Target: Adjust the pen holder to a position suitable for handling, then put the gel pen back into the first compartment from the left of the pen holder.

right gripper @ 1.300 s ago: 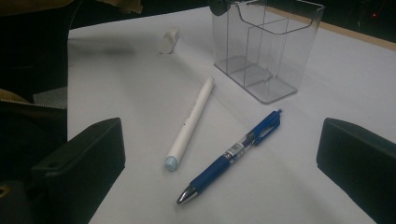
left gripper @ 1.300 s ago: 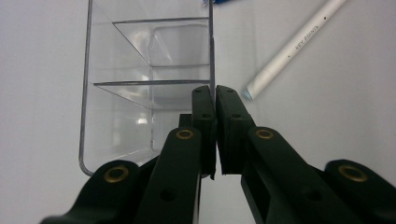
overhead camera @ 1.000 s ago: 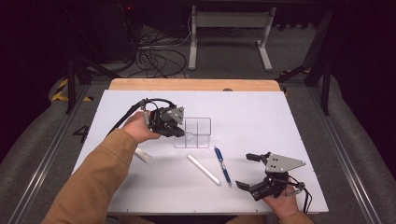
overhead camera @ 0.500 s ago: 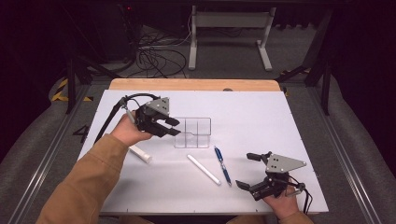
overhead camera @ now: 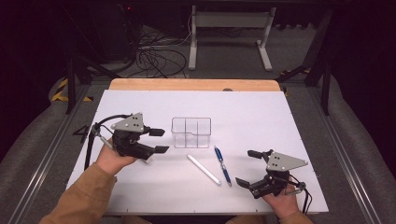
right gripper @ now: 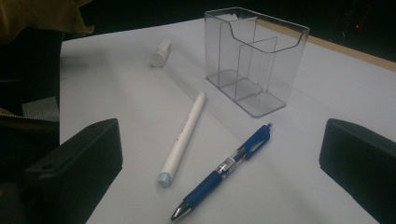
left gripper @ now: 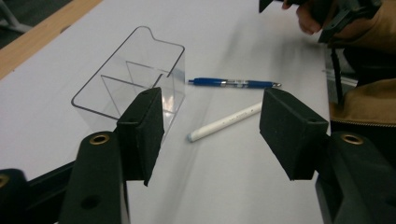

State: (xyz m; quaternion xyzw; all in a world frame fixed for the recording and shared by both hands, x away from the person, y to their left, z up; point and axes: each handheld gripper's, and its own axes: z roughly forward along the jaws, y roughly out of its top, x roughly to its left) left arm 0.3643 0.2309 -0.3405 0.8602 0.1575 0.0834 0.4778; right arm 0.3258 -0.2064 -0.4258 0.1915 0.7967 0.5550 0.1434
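Holder (overhead camera: 191, 132) stands empty; both pens (overhead camera: 203, 169) lie on the bench (overhead camera: 280, 116), seemingly untouched. Left gripper (overhead camera: 159, 141) has just been opening, nothing between its fingers; right gripper (overhead camera: 248, 167) wide, empty.

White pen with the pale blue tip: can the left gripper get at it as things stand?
Probably yes. The left gripper stands open with nothing between its jaws, and the white pen with the pale blue tip lies flat on bare table ahead of it, apart from the clear plastic divided holder and the blue pen.

A white counter (overhead camera: 289, 121) carries a clear organizer (overhead camera: 191, 132); a white pen (overhead camera: 203, 169); a blue pen (overhead camera: 222, 165); a small white cap (right gripper: 161, 52).
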